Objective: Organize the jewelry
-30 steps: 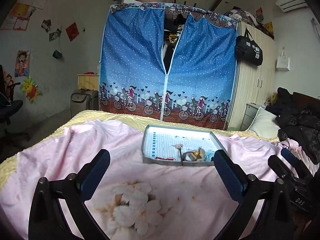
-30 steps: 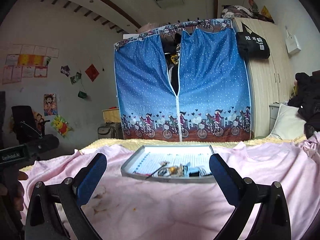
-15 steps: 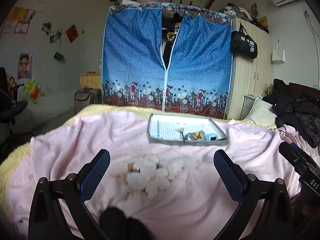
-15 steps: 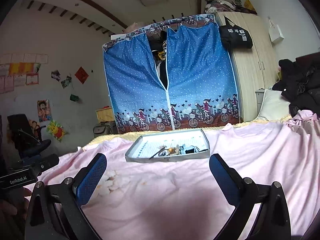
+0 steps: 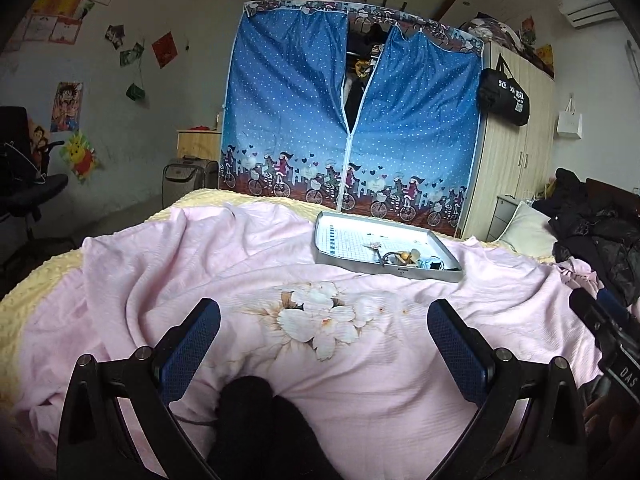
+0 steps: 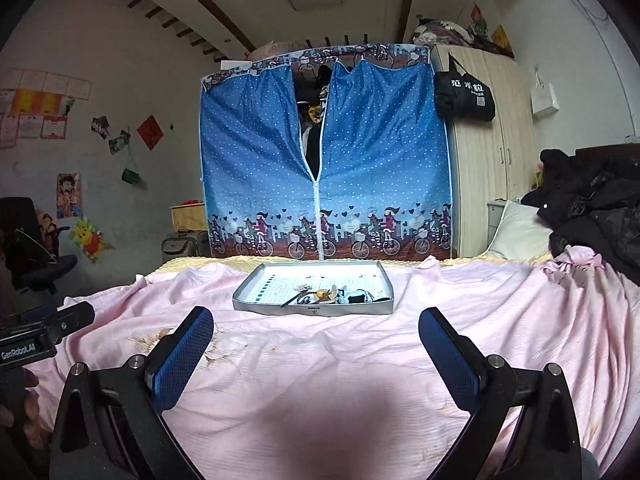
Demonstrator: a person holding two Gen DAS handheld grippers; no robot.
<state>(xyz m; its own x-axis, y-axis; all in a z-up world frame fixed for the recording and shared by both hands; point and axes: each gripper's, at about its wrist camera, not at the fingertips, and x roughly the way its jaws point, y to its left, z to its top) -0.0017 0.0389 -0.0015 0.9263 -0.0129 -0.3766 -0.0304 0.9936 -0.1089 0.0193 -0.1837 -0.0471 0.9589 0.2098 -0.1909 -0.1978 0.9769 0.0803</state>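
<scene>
We hold both tongs spread and empty over the bed: left tongs, right tongs, their pads blue and dimpled. Ahead, well apart, a shallow grey tray with a grid liner sits on the rumpled pink sheet, jewelry heaped at its near edge.

1. Ahead of you stands a blue dotted wardrobe, its zip open at the top, with a cyclist border along the bottom.
2. To its right you see a wooden cupboard with a black bag hanging on it.
3. Under you lies a pink sheet with a flower print, over a yellow blanket.
4. At your right, dark coats are piled beside a pillow.
5. At your left you see an office chair, posters on the wall and a suitcase.
</scene>
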